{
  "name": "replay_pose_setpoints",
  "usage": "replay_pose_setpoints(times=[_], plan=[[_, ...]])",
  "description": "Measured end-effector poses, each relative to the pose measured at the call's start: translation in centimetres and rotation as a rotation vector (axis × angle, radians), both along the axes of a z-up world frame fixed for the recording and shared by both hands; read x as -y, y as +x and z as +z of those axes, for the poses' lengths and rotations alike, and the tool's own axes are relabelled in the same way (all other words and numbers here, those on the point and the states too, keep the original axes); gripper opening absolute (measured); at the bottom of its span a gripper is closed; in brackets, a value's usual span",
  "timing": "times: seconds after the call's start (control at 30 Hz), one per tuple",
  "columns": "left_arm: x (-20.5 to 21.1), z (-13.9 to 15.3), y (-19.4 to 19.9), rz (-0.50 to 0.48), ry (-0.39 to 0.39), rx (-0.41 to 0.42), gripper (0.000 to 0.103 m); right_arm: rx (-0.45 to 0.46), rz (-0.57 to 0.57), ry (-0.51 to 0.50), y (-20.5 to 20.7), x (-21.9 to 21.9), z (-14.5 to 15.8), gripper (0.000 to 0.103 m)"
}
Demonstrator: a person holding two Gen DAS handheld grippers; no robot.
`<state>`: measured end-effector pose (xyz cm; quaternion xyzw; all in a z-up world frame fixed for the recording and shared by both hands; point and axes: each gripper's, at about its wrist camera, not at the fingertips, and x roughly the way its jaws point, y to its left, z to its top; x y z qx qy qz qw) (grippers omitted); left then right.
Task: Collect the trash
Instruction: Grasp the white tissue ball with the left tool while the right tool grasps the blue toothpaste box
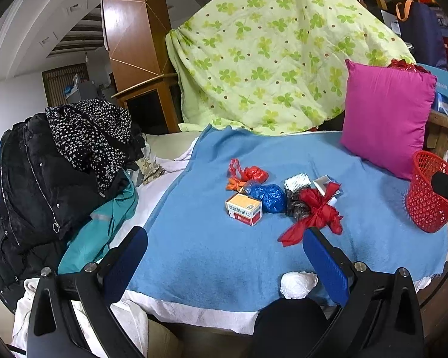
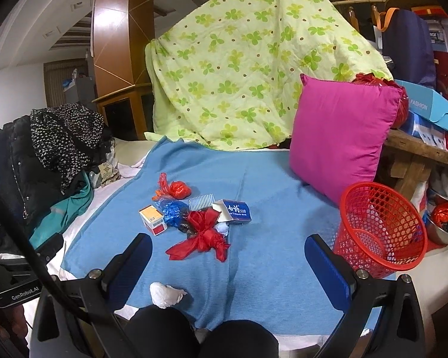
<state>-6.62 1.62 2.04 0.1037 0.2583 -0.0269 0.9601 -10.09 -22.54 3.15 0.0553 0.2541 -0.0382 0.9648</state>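
2 claws hang over the blue blanket (image 2: 268, 268), and both stand wide apart with nothing between their pads: the left claw (image 1: 225, 258) low at the near edge, the right claw (image 2: 228, 264) just beside the red basket (image 2: 379, 229). The trash sits in a heap mid-blanket: an orange-and-red box (image 2: 153, 219), a crumpled blue bag (image 2: 171, 208), a knotted red bag (image 2: 204, 237), a small red bag (image 2: 177, 189) at the back, a clear comb (image 2: 200, 201) and a blue-and-white carton (image 2: 234, 211), most of them touching. 1 white wad (image 2: 165, 294) lies apart, closest to the person's dark knees (image 2: 200, 337). The basket stands tilted at the right edge, below the magenta pillow (image 2: 340, 137), and looks empty, though its mesh bottom is hard to read. So collecting has barely begun, I'd judge. Next call: a claw drops onto a near piece, perhaps the wad or red bag, closes and carries it to the basket.
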Motion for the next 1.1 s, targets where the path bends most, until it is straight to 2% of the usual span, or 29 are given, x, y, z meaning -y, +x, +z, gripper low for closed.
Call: replay_pose_setpoints(times=[0.13,0.2,0.33,0.5,0.63,0.77,0.8,0.93,0.97,1.03,1.1], plan=[[0.4,-0.9,1.0,-0.015,0.004,-0.023,0.103,-0.010,-0.001,0.013,0.8,0.4,-0.4,0.103],[0.5,-1.8,2.0,-0.055,-0.023,-0.069,0.103,-0.017,-0.003,0.024,1.3,0.7,-0.8,0.103],[-0.1,-5.8,5.2,-0.158,-0.124,-0.258,0.103,-0.039,-0.002,0.082,2.3,2.2,-1.7,0.103],[0.3,-11.3,8.5,-0.215,-0.214,-0.459,0.103,-0.096,-0.014,0.158,4.5,4.4,-4.1,0.103],[1.8,-14.4,9.9,-0.285,-0.247,-0.548,0.103,-0.151,0.006,0.294,7.6,6.8,-6.5,0.103],[3.1,-17.0,11.7,-0.309,-0.254,-0.629,0.102,-0.185,0.032,0.455,11.4,8.5,-8.6,0.103],[3.4,-17.7,12.0,-0.317,-0.259,-0.646,0.100,-0.199,0.038,0.501,12.8,8.9,-9.1,0.103],[4.3,-19.7,13.1,-0.358,-0.273,-0.735,0.071,-0.252,0.049,0.700,17.8,10.1,-11.6,0.103],[4.4,-20.0,13.2,-0.365,-0.274,-0.744,0.066,-0.265,0.045,0.741,18.9,10.3,-12.3,0.103],[4.8,-20.5,13.4,-0.382,-0.271,-0.761,0.065,-0.299,0.023,0.830,21.3,10.9,-13.6,0.103],[5.2,-20.9,13.5,-0.402,-0.267,-0.769,0.057,-0.351,-0.008,0.916,23.7,11.3,-15.2,0.103]])
